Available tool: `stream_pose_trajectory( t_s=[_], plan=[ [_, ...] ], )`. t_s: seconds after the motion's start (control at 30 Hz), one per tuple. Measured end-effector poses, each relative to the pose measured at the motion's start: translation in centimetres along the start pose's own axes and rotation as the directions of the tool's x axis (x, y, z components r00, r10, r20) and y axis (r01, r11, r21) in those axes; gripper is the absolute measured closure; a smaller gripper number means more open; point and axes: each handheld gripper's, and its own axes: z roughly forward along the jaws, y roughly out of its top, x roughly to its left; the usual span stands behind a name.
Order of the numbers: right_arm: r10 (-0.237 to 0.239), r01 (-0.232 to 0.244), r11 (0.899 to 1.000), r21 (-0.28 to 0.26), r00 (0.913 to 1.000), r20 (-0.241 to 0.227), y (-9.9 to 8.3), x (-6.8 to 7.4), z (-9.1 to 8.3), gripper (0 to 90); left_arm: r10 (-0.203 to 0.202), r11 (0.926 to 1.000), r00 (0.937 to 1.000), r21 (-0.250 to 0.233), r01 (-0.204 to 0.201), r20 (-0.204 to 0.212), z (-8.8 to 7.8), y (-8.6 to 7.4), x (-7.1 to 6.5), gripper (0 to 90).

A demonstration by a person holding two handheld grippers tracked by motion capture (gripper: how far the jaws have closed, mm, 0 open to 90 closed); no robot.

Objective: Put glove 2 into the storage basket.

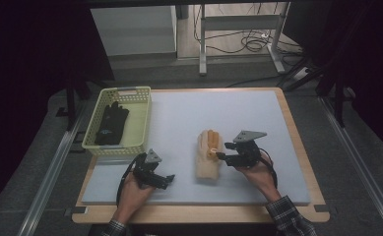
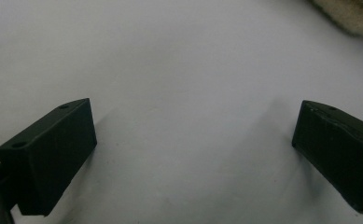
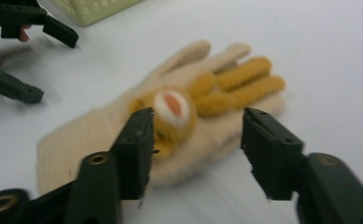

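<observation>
Our right gripper (image 3: 195,154) hangs unclenched over the blurred cream glove (image 3: 170,121); our left gripper (image 2: 193,154) gapes above bare mat (image 2: 179,70), glove cut off.

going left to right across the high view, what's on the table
yellow-green basket with a black glove in it → left gripper → cream knitted glove → right gripper
</observation>
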Motion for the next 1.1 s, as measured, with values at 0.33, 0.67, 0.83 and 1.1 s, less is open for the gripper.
stream_pose_trajectory(
  t_s=[0.33,0.67,0.83,1.1],
  plan=[
    [-0.005,0.008,0.998,0.06,0.9988,-0.049,-3.0,0.3,-0.2,86.7,0.0,1.0,1.0,0.0,0.0,0.0,0.0,0.0,0.0,0.0],
    [-0.051,0.059,0.993,0.102,0.9955,-0.08,-3.7,1.6,1.0,88.3,0.0,1.0,1.0,-0.001,0.0,0.0,0.0,0.0,0.0,0.0],
    [-0.056,0.065,0.991,0.114,0.9946,-0.088,-3.8,2.1,1.7,88.3,0.0,1.0,1.0,-0.001,0.0,0.0,0.0,0.0,0.0,0.0],
    [-0.061,0.074,0.991,0.108,0.9912,-0.117,-3.0,3.2,3.2,88.3,0.0,1.0,1.0,0.0,0.0,0.0,0.0,0.0,0.0,0.0]
  ],
)
